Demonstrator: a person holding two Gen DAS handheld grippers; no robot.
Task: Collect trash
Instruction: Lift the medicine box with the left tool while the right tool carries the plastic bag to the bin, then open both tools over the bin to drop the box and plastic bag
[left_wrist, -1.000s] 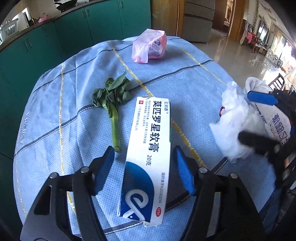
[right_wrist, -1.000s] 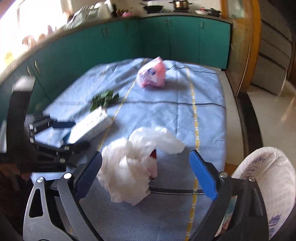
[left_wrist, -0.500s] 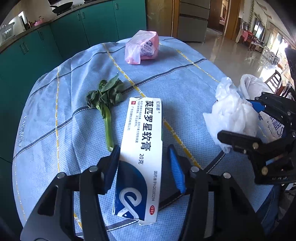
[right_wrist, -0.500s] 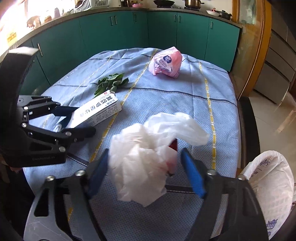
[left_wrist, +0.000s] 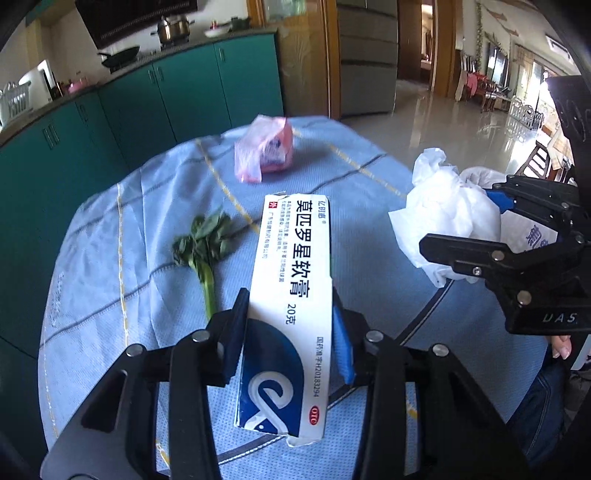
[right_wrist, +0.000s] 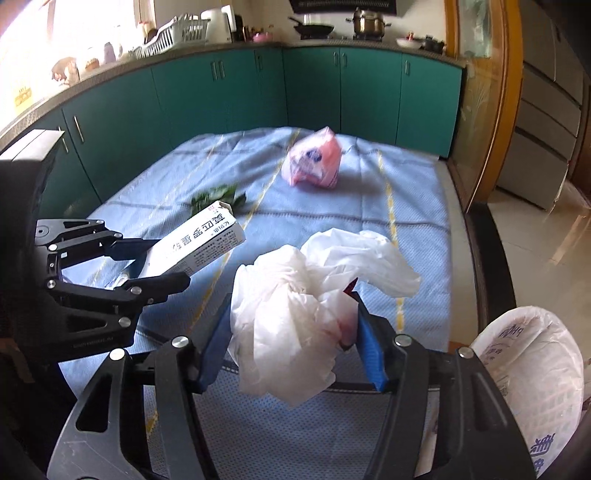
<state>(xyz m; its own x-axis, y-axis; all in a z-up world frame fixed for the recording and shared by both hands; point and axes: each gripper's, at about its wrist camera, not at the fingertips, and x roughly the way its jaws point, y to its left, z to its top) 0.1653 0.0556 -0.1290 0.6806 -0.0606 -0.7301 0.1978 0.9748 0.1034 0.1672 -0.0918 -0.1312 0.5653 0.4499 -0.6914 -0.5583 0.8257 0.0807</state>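
Left gripper (left_wrist: 290, 332): jaws closing, pads pressed on both long sides of the white-and-blue ointment carton (left_wrist: 291, 295), which is clamped near its lower half and lifted clear of the desk (left_wrist: 110, 258), its torn far end pointing to 12 o'clock in the left wrist view. Right gripper (right_wrist: 291, 339): jaws closing, clenched on a crumpled white plastic bag (right_wrist: 295, 314) with a red patch showing inside; loose folds spill over toward 1 o'clock. In the right wrist view the carton sits at 10 o'clock from the bag, held apart from it. On the blue checked cloth covering the desk: a wilted leafy green stalk (left_wrist: 205, 251) at 10 o'clock from the carton, and a pink plastic-wrapped packet (left_wrist: 264, 151) near the far edge at 12 o'clock. A white printed sack (right_wrist: 532, 373), mouth open, stands off the desk edge at 4 o'clock in the right wrist view. Teal cabinets (right_wrist: 258, 99) run behind.
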